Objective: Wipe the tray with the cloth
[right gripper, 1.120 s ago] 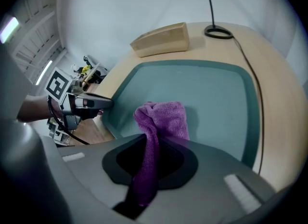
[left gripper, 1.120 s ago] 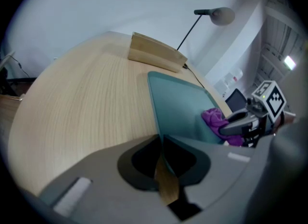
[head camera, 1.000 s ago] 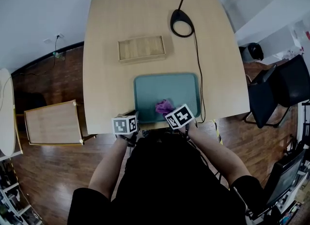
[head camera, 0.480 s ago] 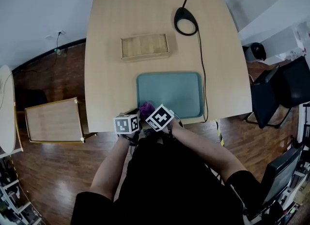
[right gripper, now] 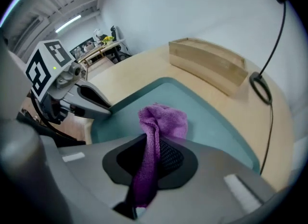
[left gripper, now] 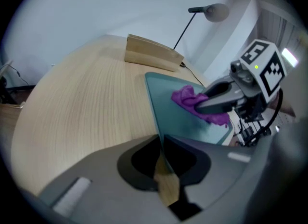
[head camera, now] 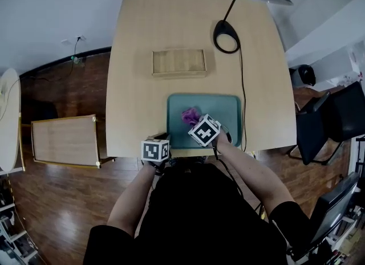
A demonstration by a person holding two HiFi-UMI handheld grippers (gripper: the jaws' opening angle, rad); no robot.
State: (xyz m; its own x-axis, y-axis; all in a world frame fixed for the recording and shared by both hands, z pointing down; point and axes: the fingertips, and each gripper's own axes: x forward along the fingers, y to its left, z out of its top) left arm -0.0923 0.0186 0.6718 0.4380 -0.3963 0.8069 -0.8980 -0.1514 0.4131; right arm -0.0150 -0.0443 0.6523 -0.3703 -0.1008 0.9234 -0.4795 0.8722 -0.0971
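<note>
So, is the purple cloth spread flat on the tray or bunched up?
Bunched up. The cloth is crumpled into a wad, pinched between the jaws of the right tool, with its loose end on the tray.

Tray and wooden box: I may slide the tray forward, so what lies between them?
Nothing. Only bare table separates the tray from the box, as the head view shows.

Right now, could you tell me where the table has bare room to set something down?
On the table, the left strip, beside the wooden box and teal tray, is bare, as is the far end beyond the box. The near right is crowded: tray, purple cloth, and the lamp cable along the right edge.
</note>
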